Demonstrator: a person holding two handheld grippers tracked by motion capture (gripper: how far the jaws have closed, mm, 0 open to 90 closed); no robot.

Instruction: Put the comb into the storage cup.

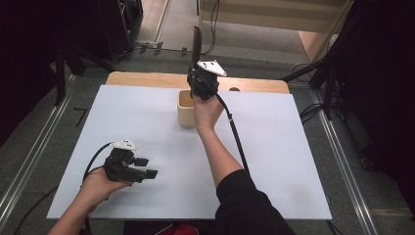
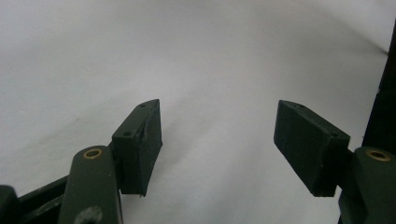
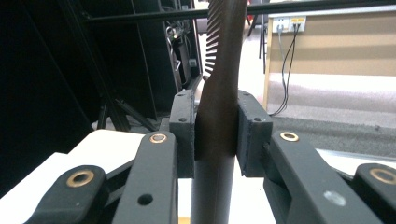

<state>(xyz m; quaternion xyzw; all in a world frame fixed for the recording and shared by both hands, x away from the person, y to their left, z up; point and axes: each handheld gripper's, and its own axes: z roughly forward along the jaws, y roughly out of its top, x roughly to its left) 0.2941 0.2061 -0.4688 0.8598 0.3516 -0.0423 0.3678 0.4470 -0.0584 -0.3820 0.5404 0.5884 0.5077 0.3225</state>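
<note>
Right gripper view — comb (image 3: 219, 93) upright between claw (image 3: 215, 135) pads.

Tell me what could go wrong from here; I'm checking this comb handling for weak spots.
1. The right gripper pinches the comb only near its handle end, so the long toothed part could swing or slip.
2. It is held right above the wooden box; a careless lowering might knock the box.
3. The left gripper is open and empty, far off, so nothing steadies the box.

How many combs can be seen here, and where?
1. The dark comb stands upright, clamped in the right gripper above the wooden box at the table's far side. More may lie hidden inside the box.
</note>
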